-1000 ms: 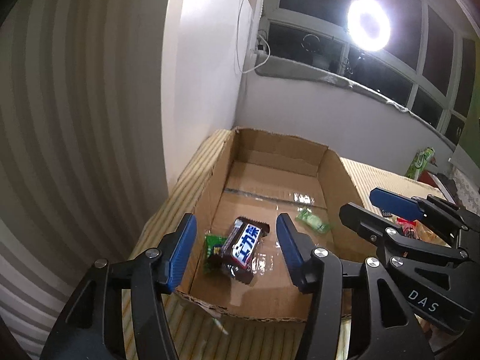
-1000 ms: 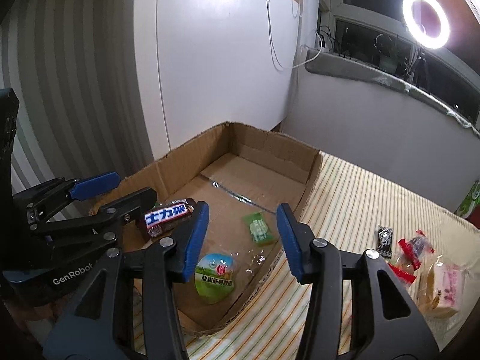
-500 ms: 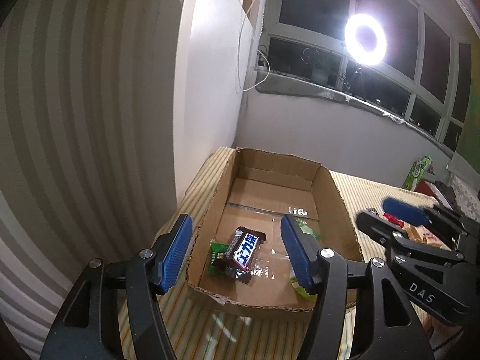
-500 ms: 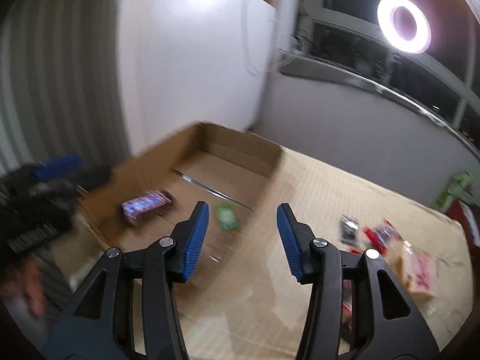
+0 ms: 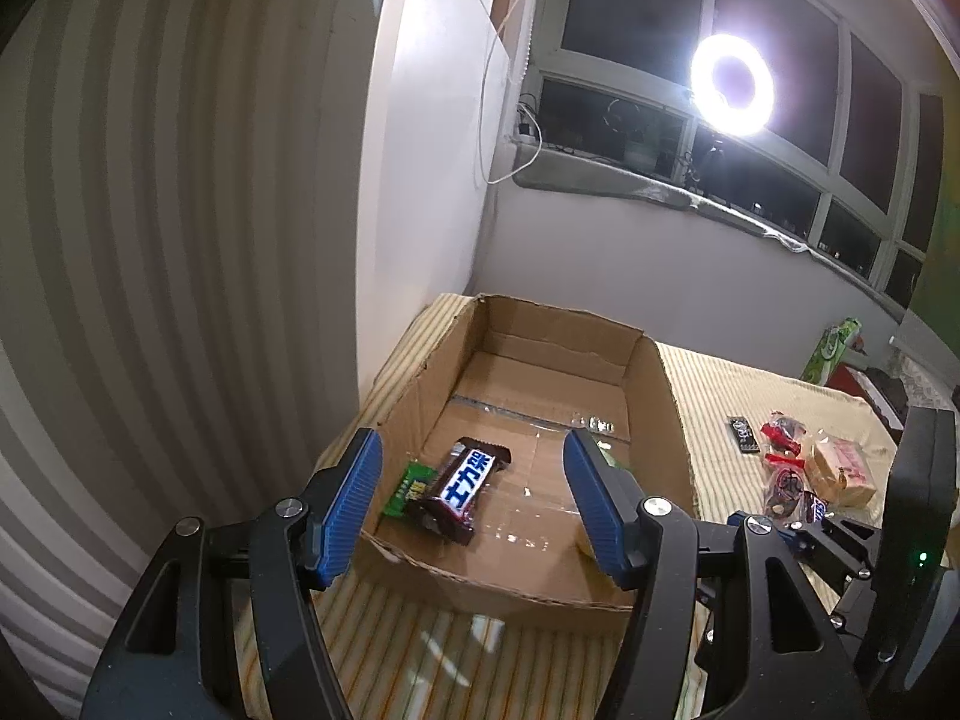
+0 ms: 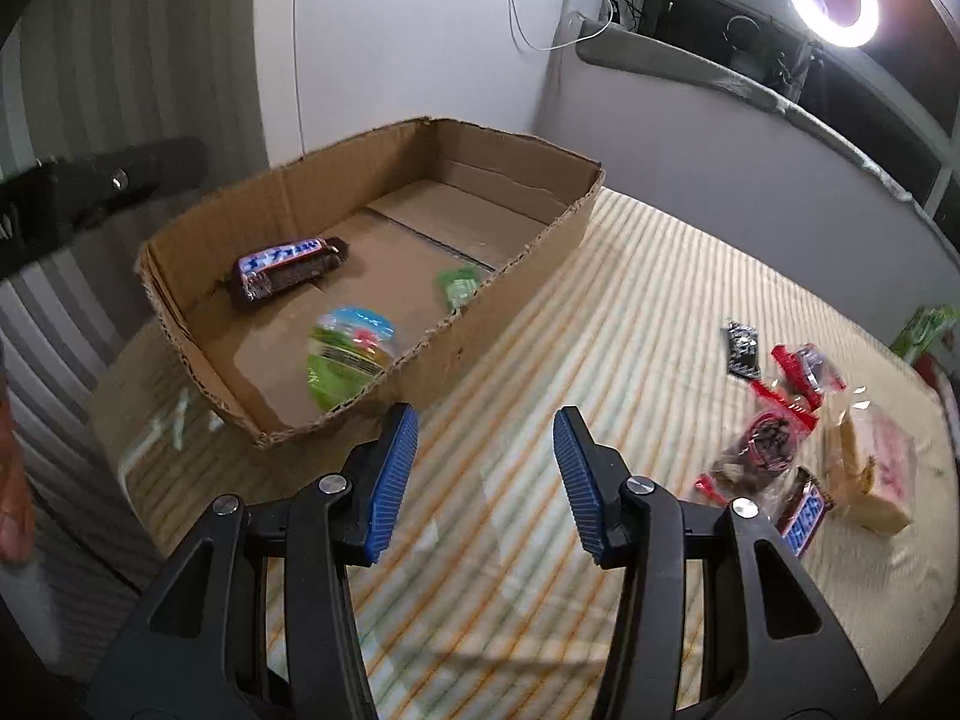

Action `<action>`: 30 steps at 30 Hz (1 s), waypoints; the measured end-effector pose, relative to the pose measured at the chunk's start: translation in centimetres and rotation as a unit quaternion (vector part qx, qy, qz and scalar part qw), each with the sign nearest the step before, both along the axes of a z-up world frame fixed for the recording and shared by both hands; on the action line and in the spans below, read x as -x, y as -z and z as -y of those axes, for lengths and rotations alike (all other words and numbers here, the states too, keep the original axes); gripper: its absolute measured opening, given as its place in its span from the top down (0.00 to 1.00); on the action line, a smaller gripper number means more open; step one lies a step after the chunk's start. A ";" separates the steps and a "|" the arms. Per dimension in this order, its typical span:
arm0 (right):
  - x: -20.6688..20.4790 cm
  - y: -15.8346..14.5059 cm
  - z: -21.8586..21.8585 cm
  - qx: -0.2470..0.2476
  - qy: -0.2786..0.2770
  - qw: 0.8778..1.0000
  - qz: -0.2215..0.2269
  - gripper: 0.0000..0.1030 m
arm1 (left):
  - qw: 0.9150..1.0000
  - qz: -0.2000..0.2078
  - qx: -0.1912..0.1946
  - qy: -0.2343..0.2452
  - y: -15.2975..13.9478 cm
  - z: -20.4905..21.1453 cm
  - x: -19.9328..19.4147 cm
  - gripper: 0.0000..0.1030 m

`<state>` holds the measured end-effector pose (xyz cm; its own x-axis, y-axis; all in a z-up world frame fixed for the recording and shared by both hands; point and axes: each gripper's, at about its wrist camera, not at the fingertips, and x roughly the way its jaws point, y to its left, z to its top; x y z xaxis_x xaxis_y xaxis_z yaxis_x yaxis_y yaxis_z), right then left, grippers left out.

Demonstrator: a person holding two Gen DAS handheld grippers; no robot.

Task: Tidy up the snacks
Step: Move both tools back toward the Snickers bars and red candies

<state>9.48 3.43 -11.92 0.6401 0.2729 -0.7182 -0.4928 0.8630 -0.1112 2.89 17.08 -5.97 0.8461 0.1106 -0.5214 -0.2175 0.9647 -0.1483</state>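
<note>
An open cardboard box [image 5: 651, 396] [image 6: 528, 258] stands on a striped cloth. A brown snack bar [image 5: 465, 489] [image 6: 288, 270] lies in it on a small green packet [image 5: 408, 487]. A round green pack [image 6: 351, 354] and a small green sachet [image 6: 459, 288] also lie in the box. My left gripper [image 5: 468, 498] is open and empty, above the box's near edge. My right gripper [image 6: 483, 474] is open and empty over the cloth, right of the box. Loose snacks [image 6: 774, 438] [image 5: 792, 474] lie on the cloth at the right, among them a second bar [image 6: 807, 516].
A white wall panel and striped wall stand left of the box. A pale wrapped cake [image 6: 876, 474] lies at the far right. A green carton [image 5: 834, 348] stands at the cloth's far right edge. A ring light [image 5: 729, 84] glares from the window.
My left gripper has pulled back from the box, leaving the brown bar inside. My right gripper has swung right, away from the box and toward the loose snacks.
</note>
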 end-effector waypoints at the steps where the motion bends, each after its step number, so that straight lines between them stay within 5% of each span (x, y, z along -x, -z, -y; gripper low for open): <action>1: -0.2 -0.2 0.4 -0.009 0.007 1.000 0.000 0.52 | 1.000 0.000 -0.001 -0.001 -0.1 0.0 0.0 0.40; 6: 1.4 -5.3 1.4 -0.053 -0.006 0.996 0.066 0.52 | 1.000 0.006 -0.015 -0.001 -1.0 0.6 0.5 0.39; 11: 3.2 -8.8 1.5 -0.098 -0.035 0.988 0.110 0.37 | 0.999 0.026 -0.038 -0.009 -3.1 1.4 1.1 0.38; 18: 3.4 -6.9 5.6 -0.122 -0.016 0.988 0.089 0.37 | 0.998 0.016 -0.063 0.003 -3.2 4.4 0.9 0.32; 30: 2.5 -4.1 21.8 -0.133 0.136 0.979 0.070 0.37 | 0.989 -0.036 -0.089 0.113 -0.1 16.4 -3.4 0.30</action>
